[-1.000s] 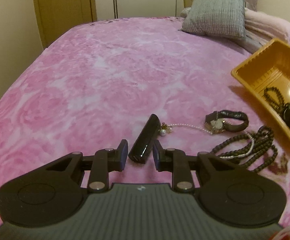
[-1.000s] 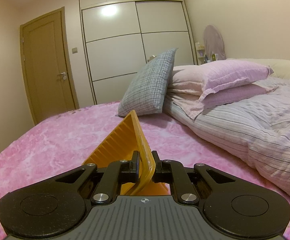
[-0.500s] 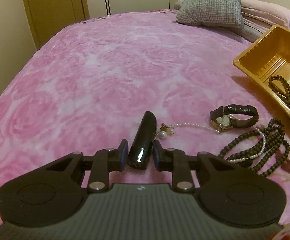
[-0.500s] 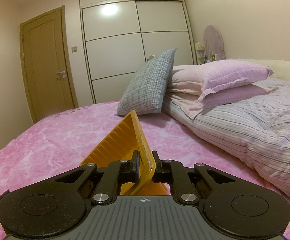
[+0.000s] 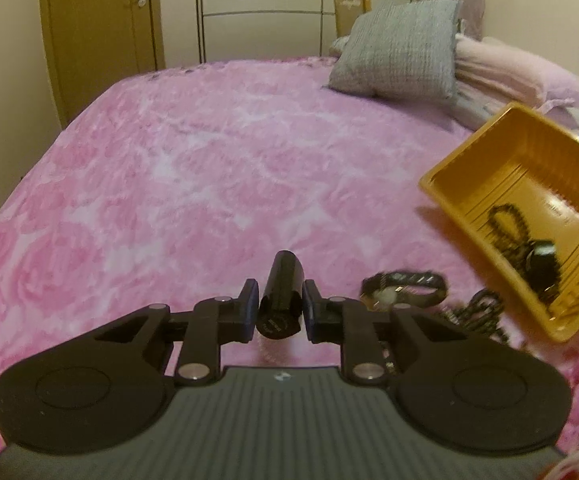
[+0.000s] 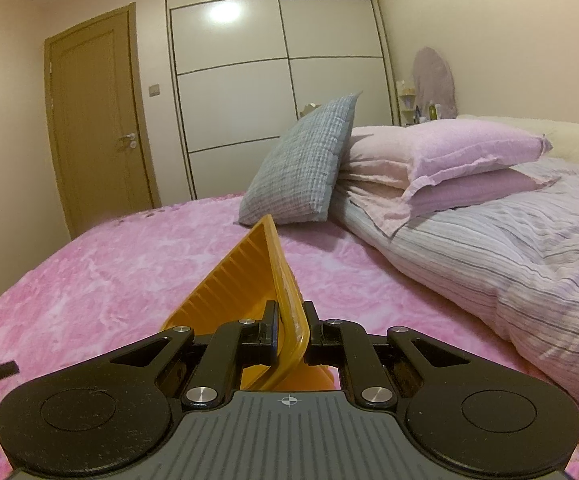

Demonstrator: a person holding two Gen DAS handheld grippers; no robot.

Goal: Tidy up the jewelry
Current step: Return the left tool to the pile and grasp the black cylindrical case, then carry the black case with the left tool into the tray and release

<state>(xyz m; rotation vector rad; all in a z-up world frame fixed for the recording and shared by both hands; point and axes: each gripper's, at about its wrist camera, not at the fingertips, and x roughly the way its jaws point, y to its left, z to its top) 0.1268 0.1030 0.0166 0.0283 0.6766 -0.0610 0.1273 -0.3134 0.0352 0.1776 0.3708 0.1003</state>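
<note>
The left gripper was closing on a black tube, lifted clear of the pink bed, presumably to carry it right. There the right gripper pinched the orange tray rim, tilting it to receive; a watch and beads lay beside it

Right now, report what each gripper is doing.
Left gripper: closing on the black tube between its fingers.
Right gripper: shut on the orange tray rim.
</note>
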